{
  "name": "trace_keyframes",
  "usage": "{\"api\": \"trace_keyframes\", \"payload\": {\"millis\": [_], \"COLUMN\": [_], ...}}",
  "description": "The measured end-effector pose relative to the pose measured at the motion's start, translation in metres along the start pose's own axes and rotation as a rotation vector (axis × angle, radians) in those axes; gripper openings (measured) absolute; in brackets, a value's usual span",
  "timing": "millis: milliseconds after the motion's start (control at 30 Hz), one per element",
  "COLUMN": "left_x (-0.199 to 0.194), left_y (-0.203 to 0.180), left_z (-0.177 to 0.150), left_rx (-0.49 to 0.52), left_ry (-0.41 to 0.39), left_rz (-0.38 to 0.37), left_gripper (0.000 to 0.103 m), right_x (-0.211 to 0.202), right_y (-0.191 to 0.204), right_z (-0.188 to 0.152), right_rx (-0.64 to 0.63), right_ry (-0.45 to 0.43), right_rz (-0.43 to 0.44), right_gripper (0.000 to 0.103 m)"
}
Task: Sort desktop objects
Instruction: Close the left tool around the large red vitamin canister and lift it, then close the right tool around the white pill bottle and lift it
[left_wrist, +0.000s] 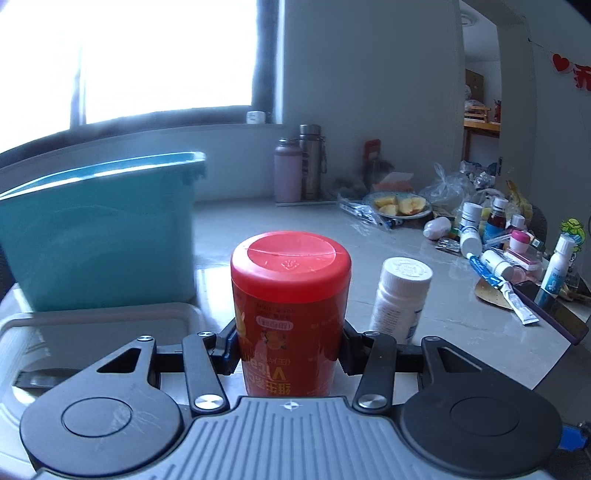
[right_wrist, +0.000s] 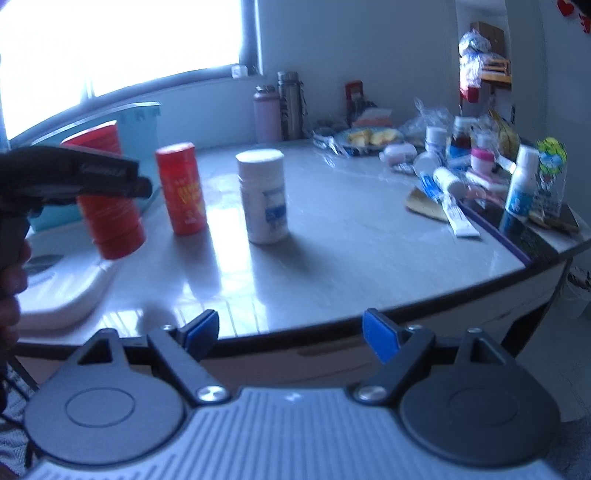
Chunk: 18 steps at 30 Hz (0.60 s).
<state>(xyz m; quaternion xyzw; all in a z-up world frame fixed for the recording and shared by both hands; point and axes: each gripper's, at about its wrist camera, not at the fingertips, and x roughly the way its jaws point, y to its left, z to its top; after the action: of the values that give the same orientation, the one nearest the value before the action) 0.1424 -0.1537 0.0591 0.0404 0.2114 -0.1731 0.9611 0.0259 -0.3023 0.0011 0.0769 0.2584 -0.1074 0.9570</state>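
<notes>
While gripped in the left gripper (left_wrist: 290, 354), one big red tub (left_wrist: 290, 314) sits between the fingers (left_wrist: 229, 350), clamped on both sides, label upside down, lifted clear of the table (right_wrist: 351, 240) and tilted above a white lid (right_wrist: 62, 291) in the right wrist view. Right gripper (right_wrist: 290, 336) hanging by the table's near edge, blue-padded fingers (right_wrist: 380, 338) spread wide, nothing in them. Counting what's standing in the middle of the table: one slimmer red canister (right_wrist: 181, 188), one white pill bottle (right_wrist: 264, 195). One teal bin (left_wrist: 99, 229) at the left. Two flasks (left_wrist: 299, 166) against the back wall, one pink, one steel. One plate of cut fruit (left_wrist: 399, 206). Messy pile of small bottles and tubes (left_wrist: 495, 240) on the right, too jumbled to count properly.
</notes>
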Motion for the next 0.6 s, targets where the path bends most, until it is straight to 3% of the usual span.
{"api": "trace_keyframes", "payload": {"millis": [600], "left_x": [-0.04], "left_y": [0.057], "left_z": [0.003], "left_rx": [-0.033], "left_ry": [0.026], "left_rz": [0.112], "left_gripper": [0.05], "right_x": [0.015], "right_y": [0.018], "right_z": [0.031], "right_rx": [-0.007], "right_ry": [-0.074], "right_rz": [0.032], "right_gripper": [0.085]}}
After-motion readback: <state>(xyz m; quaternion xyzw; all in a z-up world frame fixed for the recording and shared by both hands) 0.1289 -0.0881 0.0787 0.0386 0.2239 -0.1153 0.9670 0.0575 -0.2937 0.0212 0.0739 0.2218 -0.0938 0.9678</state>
